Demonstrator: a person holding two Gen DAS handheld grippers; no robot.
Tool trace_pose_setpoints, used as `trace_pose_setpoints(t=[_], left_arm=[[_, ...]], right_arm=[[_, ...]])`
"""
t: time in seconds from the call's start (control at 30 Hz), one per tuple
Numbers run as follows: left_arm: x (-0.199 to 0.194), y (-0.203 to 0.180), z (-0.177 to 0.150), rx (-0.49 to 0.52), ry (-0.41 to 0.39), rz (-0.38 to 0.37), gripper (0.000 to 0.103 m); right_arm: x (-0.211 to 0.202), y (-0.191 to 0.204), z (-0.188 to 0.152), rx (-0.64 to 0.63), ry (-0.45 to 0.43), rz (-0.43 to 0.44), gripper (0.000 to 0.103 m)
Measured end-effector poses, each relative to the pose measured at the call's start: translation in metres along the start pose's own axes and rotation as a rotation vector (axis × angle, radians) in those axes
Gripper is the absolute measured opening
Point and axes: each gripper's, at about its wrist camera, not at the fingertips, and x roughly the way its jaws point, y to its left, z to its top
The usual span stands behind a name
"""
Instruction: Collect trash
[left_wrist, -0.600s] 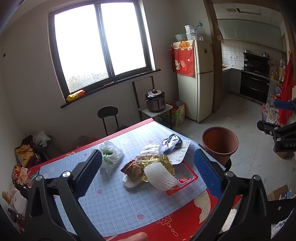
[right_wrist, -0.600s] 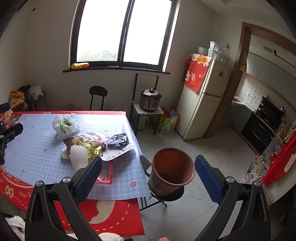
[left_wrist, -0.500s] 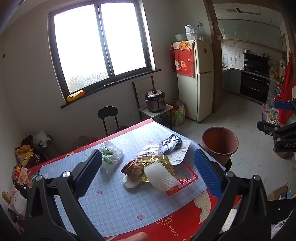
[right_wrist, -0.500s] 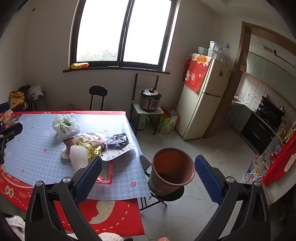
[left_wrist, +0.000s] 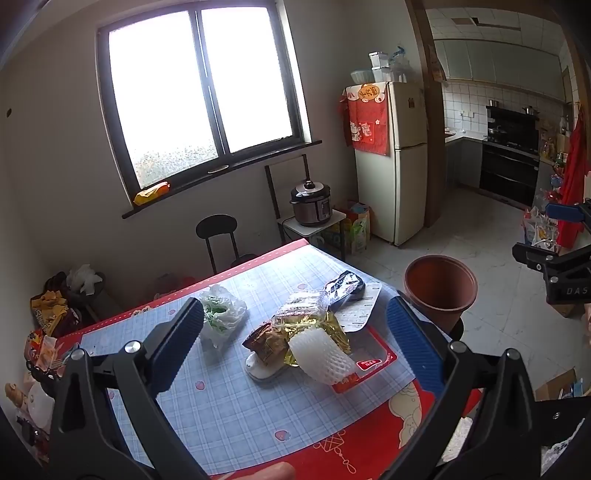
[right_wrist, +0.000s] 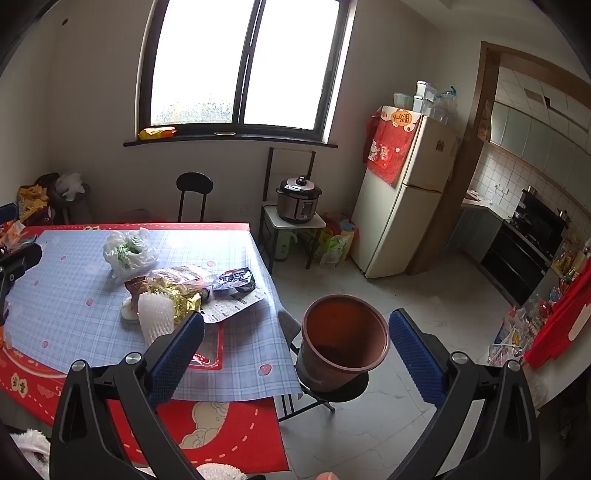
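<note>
Both claws wide and empty: our left gripper (left_wrist: 295, 347) hangs over the near side of the table (left_wrist: 229, 417), our right gripper (right_wrist: 295, 350) out past the table's corner, above the brown bin (right_wrist: 343, 336).

Trash sits in one heap mid-table: white foam net sleeve (left_wrist: 321, 354) nearest us, gold foil wrapper (left_wrist: 321, 325) touching it behind, brown snack packet (left_wrist: 264, 339) beside that, dark foil pouch (left_wrist: 345, 284) lying on a printed paper sheet (left_wrist: 360, 314). A white plastic bag (left_wrist: 221, 317) lies apart to the left of the heap. The bin stands on a stool just off the table's edge, mouth open; we can't make out what is at its bottom.

Step in hand, as we judge it: first reach, nothing lifted yet.

How we'd do it well:
- Take the foam sleeve first; it is the top, nearest and unburied piece.
- Come down with the pads either side of its short axis. It is soft, so close gently.
- Lift straight, so the foil beneath doesn't drag along.
- Carry low across the table corner and release inside the bin's rim.
- Keep the two grippers apart while crossing.
</note>
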Motion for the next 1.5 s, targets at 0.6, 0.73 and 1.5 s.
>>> trace_pose_setpoints(t=[0.6, 0.73, 1.5], left_arm=[[0.019, -0.001, -0.005, -0.006, 0.000, 0.004, 0.098], [0.007, -0.002, 0.004, -0.001, 0.001, 0.002, 0.098], [0.009, -0.002, 0.003, -0.014, 0.000, 0.009, 0.098]], right_arm=[[0.001, -0.003, 0.001, 0.005, 0.004, 0.001, 0.099], [0.004, -0.010, 0.002, 0.012, 0.008, 0.000, 0.099], [0.008, -0.007, 0.001, 0.014, 0.014, 0.003, 0.099]])
